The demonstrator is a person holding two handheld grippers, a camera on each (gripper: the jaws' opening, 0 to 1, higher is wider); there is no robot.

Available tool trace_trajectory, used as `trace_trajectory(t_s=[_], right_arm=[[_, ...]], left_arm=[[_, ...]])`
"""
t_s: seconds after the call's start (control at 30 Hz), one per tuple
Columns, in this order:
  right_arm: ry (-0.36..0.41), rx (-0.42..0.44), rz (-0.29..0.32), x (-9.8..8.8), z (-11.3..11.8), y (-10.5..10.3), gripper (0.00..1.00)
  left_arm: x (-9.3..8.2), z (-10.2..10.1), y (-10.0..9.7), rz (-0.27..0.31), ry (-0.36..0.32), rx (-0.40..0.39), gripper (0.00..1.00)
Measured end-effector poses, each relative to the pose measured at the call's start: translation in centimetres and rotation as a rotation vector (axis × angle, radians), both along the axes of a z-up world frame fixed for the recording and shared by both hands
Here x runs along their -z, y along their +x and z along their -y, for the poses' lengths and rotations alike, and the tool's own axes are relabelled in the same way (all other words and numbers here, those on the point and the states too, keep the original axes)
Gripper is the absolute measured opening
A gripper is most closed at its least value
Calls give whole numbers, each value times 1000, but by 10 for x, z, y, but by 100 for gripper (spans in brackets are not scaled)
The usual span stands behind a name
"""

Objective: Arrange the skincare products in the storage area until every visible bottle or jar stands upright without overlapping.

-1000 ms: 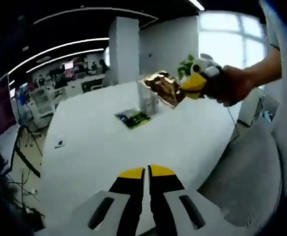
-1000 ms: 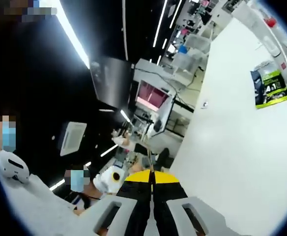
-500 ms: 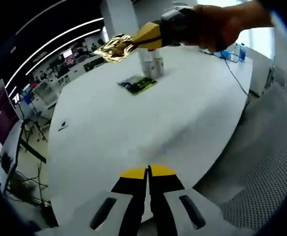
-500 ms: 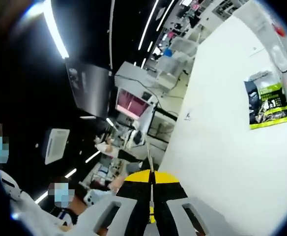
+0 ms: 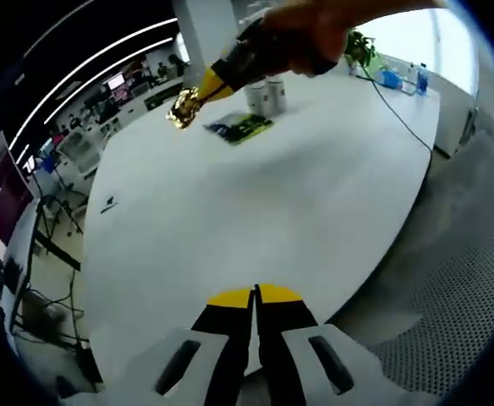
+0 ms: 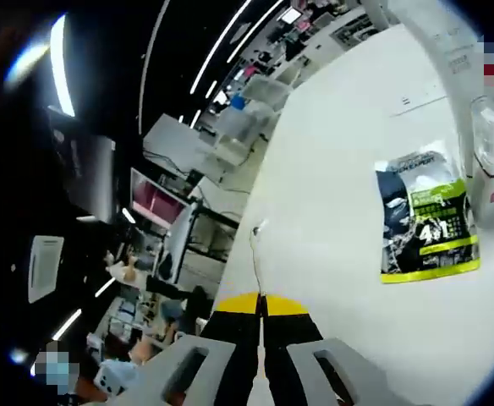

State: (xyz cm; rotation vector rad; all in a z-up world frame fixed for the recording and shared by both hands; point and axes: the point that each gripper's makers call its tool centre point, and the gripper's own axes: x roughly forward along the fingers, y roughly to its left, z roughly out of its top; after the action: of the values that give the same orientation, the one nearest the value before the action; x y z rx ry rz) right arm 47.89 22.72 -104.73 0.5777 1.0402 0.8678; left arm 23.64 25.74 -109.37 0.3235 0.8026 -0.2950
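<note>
My right gripper (image 5: pixel 203 88), held in a person's hand, comes in from the top of the left gripper view, shut on a crumpled gold foil sachet (image 5: pixel 182 110) that hangs above the white table (image 5: pixel 230 211). In the right gripper view that sachet shows as a thin edge (image 6: pixel 255 258) rising from the closed right gripper (image 6: pixel 262 302). A green-and-black sachet (image 5: pixel 240 128) (image 6: pixel 425 216) lies flat on the table. Just beyond it stand white bottles (image 5: pixel 266 95); one has a clear cap (image 6: pixel 491 144). My left gripper (image 5: pixel 254 296) is shut on nothing, low over the table's near edge.
A cable (image 5: pixel 399 114) and small blue items (image 5: pixel 392 78) lie at the table's far right. A mesh chair (image 5: pixel 450 338) stands by the near right edge. Desks, monitors and people fill the dim office (image 6: pixel 171 211) past the table's left side.
The right gripper has carried the gold sachet leftward and lower, closer to the green sachet. The right gripper view has swung onto the table and bottles. The left gripper stays shut.
</note>
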Motion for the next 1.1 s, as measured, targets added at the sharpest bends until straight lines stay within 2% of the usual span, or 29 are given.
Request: trace_trajectory(t_s=[0.2, 0.33, 0.4, 0.57, 0.6, 0.73, 0.93, 1.03, 1.1], right_arm=[[-66, 58, -13, 24, -12, 23, 0], [-136, 55, -9, 40, -16, 39, 0], [-177, 58, 13, 46, -14, 47, 0], [-252, 77, 11, 61, -8, 62, 0], [-298, 77, 21, 66, -2, 65, 0], [-305, 94, 1, 70, -2, 72, 0], [-371, 65, 33, 78, -1, 79, 0], [-425, 27, 84, 81, -1, 82, 1], [-436, 20, 93, 81, -1, 83, 3]], left_arm=[[1, 1, 0, -2, -18, -4, 0], [-1, 0, 1, 8, -32, -18, 3], [-1, -1, 2, 13, -39, -27, 4], [1, 0, 1, 7, -44, -27, 4], [1, -1, 1, 5, -46, -31, 4], [1, -2, 2, 7, -49, -34, 4], [3, -2, 1, -5, -50, -30, 3], [3, -3, 1, -5, -51, -36, 3], [4, -3, 0, -7, -51, -34, 3]])
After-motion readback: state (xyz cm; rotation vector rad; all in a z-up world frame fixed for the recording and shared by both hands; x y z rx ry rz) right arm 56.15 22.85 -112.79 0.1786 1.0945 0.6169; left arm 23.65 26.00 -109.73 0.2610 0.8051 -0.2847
